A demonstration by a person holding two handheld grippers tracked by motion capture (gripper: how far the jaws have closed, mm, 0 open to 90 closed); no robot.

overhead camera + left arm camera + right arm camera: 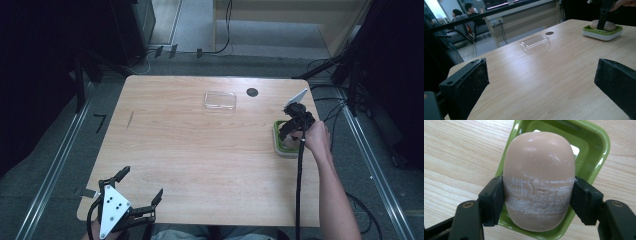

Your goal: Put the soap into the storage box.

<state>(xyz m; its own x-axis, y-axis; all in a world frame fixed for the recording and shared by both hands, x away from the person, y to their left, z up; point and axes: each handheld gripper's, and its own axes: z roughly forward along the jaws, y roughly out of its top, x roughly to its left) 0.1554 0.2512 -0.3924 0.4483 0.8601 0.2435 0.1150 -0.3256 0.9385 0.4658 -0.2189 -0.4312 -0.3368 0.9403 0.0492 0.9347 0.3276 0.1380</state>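
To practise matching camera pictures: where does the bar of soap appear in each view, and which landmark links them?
High view: soap at right edge of table, mostly hidden under the right gripper.
Left gripper view: top right, far off.
Right gripper view: centre, between the jaws.
Shared landmark: green dish.

table [200, 150]: pale wood grain, smooth with a soft sheen | soap bar [539, 180]: matt pinkish, scuffed whitish and rough across the middle | soap dish [596, 142]: glossy green plastic inside, white outside | lid [534, 43]: clear glossy plastic | right gripper [537, 200] pads: matt black, speckled
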